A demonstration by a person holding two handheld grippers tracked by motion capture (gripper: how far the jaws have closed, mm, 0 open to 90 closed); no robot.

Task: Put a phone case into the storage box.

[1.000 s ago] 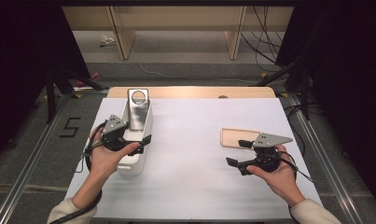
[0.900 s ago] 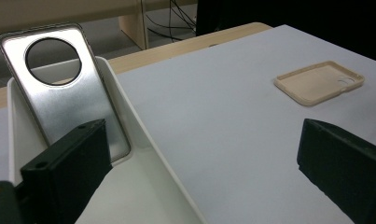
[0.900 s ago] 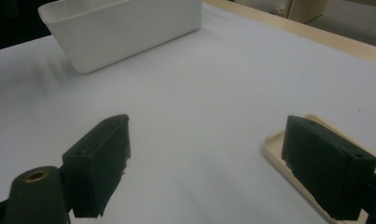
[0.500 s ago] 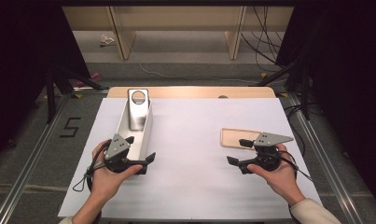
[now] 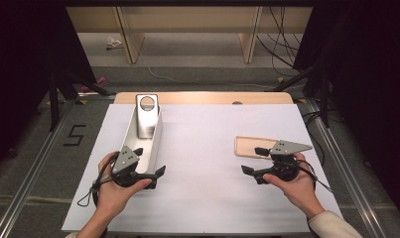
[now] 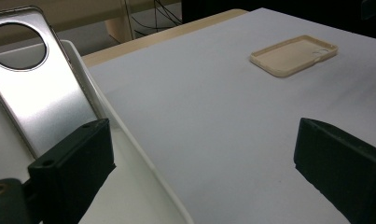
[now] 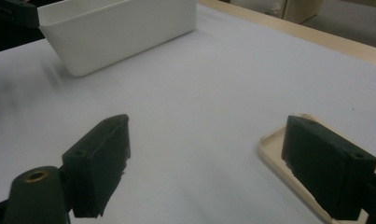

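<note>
A silver phone case (image 5: 148, 118) with a round hole leans inside a long white bin (image 5: 156, 141) at the table's left. My left gripper (image 5: 150, 163) stands open at the bin's near end. In the left gripper view its left jaw hangs over the bin (image 6: 129, 140), just below the silver case (image 6: 41, 93), and nothing lies between the jaws of the gripper (image 6: 204, 177). A beige phone case (image 5: 249, 147) lies flat at the right. My right gripper (image 5: 253, 161) is open beside it. In the right gripper view the gripper's (image 7: 213, 168) right jaw sits over the edge of the beige case (image 7: 276, 156).
A white sheet (image 5: 207, 148) covers the table, with a wooden strip (image 5: 202, 97) along the far edge. Beyond it are wooden furniture legs (image 5: 130, 39) and cables on the floor. The bin (image 7: 120, 32) stands far off in the right gripper view.
My left gripper has drawn back along the bin toward the person, away from the silver case. The right gripper and the beige case have stayed put.
</note>
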